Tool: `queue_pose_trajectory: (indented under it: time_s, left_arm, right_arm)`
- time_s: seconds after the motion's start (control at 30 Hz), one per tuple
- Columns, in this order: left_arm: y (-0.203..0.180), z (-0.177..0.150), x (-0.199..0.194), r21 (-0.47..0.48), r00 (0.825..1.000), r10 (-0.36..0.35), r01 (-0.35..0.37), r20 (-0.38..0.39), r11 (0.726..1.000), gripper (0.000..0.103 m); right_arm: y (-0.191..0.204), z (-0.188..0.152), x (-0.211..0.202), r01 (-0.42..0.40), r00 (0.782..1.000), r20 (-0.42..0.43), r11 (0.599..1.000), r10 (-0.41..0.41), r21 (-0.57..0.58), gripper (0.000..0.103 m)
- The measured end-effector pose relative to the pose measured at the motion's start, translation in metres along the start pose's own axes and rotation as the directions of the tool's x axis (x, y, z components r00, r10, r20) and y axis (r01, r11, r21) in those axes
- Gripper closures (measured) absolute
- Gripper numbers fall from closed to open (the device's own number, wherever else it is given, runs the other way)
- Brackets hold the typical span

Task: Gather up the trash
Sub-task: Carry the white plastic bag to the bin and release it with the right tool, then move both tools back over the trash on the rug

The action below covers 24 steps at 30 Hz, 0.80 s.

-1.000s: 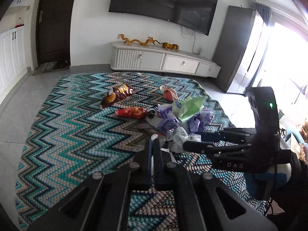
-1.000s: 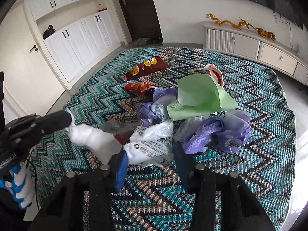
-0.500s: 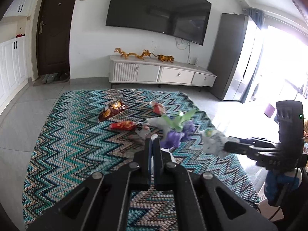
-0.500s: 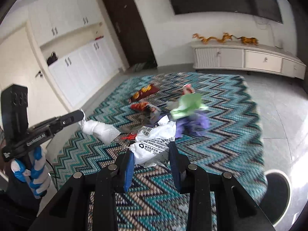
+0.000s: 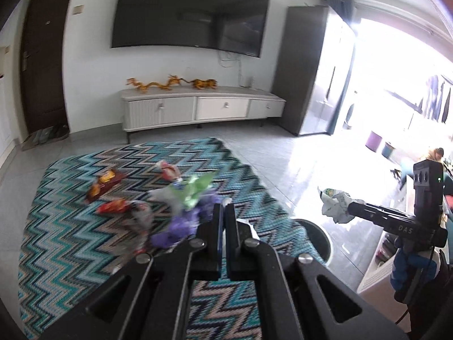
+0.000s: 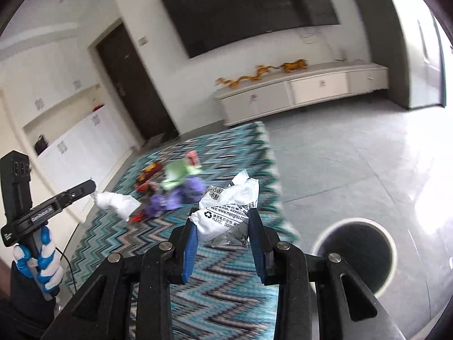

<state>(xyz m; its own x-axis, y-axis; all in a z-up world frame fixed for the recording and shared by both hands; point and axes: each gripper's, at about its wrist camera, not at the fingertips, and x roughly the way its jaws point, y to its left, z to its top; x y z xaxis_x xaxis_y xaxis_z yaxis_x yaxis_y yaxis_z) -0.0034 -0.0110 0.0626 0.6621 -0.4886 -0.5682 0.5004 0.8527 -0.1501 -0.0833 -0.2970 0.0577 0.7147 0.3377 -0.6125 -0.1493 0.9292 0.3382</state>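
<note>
Two grippers are in use, each holding one piece of trash. In the right wrist view the right gripper (image 6: pixel 222 228) sits low in the centre of the frame, its two blue-padded fingers (image 6: pixel 190 243) clamped on a crumpled white printed wrapper (image 6: pixel 229 208); its jaws have just been closing slightly on that wrapper. Lower right of it, on the grey tile floor (image 6: pixel 354 153), stands one round dark bin (image 6: pixel 355 252) with a pale rim, its mouth open upward.

The left gripper (image 6: pixel 92 188) enters from the left of the same frame, jaws fully together, pinching the twisted end of one white crumpled bag (image 6: pixel 119 204), which hangs from its tip above the rug. A hand in a blue-and-white glove (image 6: pixel 42 263) grips its handle at lower left.

On the zigzag teal rug (image 5: pixel 65 226), left of centre in the left wrist view, the remaining litter lies in a loose cluster: one green sheet (image 5: pixel 195 188), a purple bag heap (image 5: pixel 181 223), two red-orange snack packets (image 5: pixel 106 184), and one red-and-white carton (image 5: pixel 168 170). Motion blur hides any smaller pieces.

One white cabinet (image 5: pixel 198 106) carries two golden dragon figures (image 5: pixel 154 83) below one wall-mounted television (image 5: pixel 189 14).
</note>
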Motion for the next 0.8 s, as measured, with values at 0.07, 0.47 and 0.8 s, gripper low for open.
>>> queue_pose_trajectory:
  time_s: [0.07,0.47,0.8]
  left_arm:
    - [-0.022,0.008,0.017,0.033,0.999,-0.031,0.032,-0.022,0.999,0.102]
    - [-0.170,0.037,0.150,0.229,0.965,-0.170,0.214,-0.198,0.950,0.102]
    - [-0.224,0.022,0.255,0.166,0.888,-0.249,0.333,-0.386,0.928,0.091]
  right_arm:
    - [-0.022,-0.001,-0.008,0.029,0.999,0.011,0.999,-0.030,0.038,0.072]
    - [-0.142,-0.014,-0.005,0.184,0.983,-0.031,0.961,-0.182,0.208,0.071]
    - [-0.215,-0.031,0.013,0.277,0.961,-0.107,0.906,-0.256,0.320,0.053]
